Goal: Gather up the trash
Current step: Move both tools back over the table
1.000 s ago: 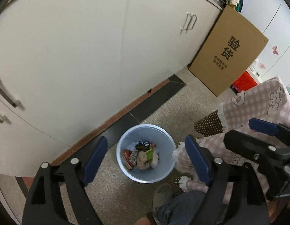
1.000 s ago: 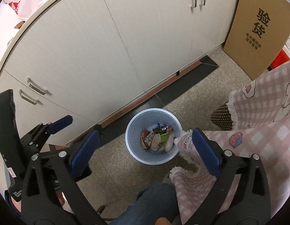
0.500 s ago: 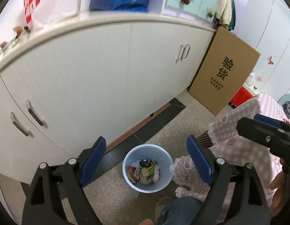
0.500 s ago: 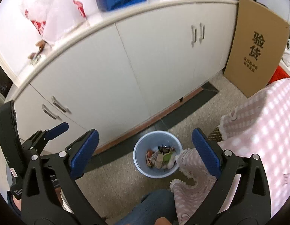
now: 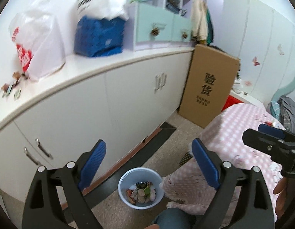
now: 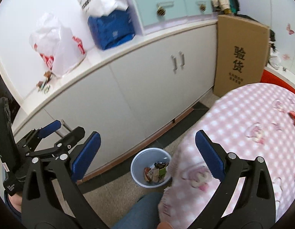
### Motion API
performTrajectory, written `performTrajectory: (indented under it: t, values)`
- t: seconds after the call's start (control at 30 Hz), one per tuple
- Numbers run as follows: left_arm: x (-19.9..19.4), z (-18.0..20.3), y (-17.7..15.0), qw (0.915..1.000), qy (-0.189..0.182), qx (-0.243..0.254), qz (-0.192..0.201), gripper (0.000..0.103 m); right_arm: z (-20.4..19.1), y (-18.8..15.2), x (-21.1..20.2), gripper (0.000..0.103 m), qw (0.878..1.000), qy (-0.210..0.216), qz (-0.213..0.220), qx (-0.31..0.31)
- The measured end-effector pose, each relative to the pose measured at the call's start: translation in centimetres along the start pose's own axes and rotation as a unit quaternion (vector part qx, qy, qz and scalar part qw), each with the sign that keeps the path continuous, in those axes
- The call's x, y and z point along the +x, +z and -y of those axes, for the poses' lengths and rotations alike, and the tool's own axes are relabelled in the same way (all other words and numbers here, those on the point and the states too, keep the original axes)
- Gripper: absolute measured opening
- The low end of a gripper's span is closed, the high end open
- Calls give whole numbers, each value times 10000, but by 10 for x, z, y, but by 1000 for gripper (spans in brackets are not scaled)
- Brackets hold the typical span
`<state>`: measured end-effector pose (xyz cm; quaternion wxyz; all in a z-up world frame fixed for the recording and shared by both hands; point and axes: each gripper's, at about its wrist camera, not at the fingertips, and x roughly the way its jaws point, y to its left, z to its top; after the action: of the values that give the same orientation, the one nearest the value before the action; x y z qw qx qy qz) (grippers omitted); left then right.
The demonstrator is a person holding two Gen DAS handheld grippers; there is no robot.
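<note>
Both our grippers have risen since a second ago, the countertop [image 5: 101, 66] now in view. Left gripper [image 5: 147, 162]: jaws opening, nothing between them. Right gripper [image 6: 147, 156]: jaws wide, empty. Bin [image 5: 126, 179]: pale blue, on the floor beside the pink checked cloth [image 6: 242, 118], wrappers [image 5: 140, 192] inside; one red wrapper [image 6: 294, 116] lies on the cloth

Both views have risen from the trash bin [image 5: 140, 188], now showing the countertop [image 5: 94, 66], left hand-held gripper [image 5: 147, 162] opening.
</note>
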<state>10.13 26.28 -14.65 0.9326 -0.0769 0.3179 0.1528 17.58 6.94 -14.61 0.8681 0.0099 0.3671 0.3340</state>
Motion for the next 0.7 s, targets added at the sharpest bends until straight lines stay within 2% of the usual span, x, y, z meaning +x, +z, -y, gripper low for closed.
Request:
performTrajectory:
  t: [0.3,0.4,0.53,0.7]
  values:
    - [-36,79,13,9971,-372,557,363,93,64,-12,-85,97,9953,-471,667,514]
    - [-45,114,15,9940,-622,775,462,94,90,-22,-115,97,9908,-712,903,710]
    - [-44,156,15,9885,-996,1047,443,94,131,-36,-150,97,9799,-1263,1167,1011]
    - [-32,209,13,9797,-1393,1392,387,94,189,-48,-176,97,9632,-1881,1250,1461]
